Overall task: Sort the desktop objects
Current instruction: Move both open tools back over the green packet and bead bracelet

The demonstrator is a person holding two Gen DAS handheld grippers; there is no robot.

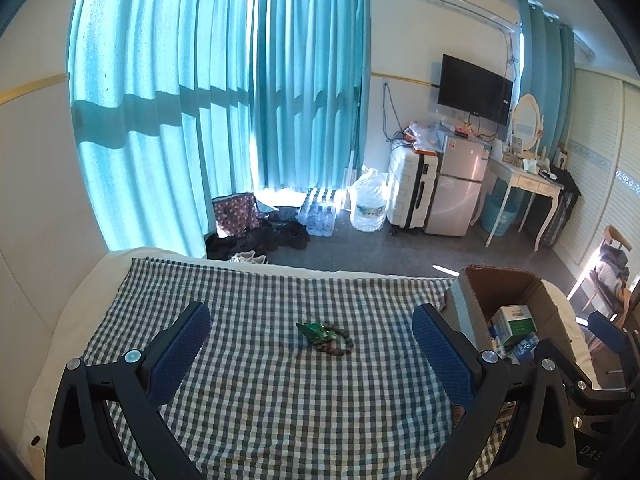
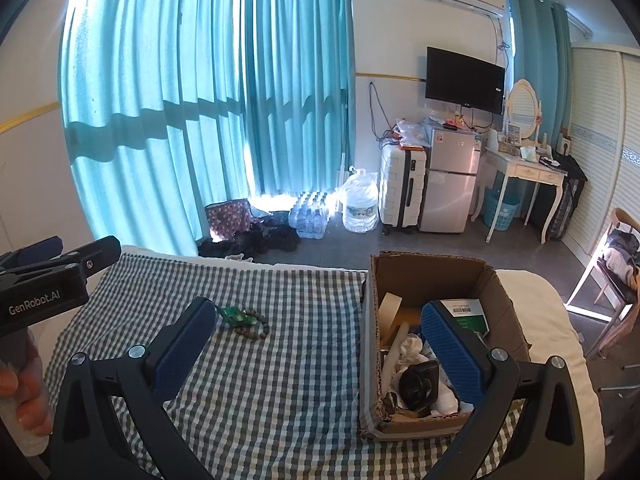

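A brown bead bracelet [image 1: 338,342] and a small green packet [image 1: 314,331] lie together on the checked cloth [image 1: 260,400]. My left gripper [image 1: 312,352] stands open just short of them, with nothing between its blue pads. To the right sits an open cardboard box [image 2: 424,276] holding a green-and-white carton [image 2: 466,312], a black round object [image 2: 418,384], white wrappers and other items. My right gripper [image 2: 320,344] is open and empty; its right finger [image 2: 452,352] hangs over the box. The bracelet [image 2: 252,326] and packet [image 2: 236,316] lie beyond its left finger.
The cloth covers a white bed [image 1: 80,304] whose far edge drops to a grey floor. Beyond are shoes [image 1: 256,240], water bottles [image 1: 318,218], a suitcase [image 1: 412,190], a small fridge [image 1: 460,188] and a wooden chair [image 2: 612,276] at right. A hand [image 2: 24,396] holds the left gripper's handle.
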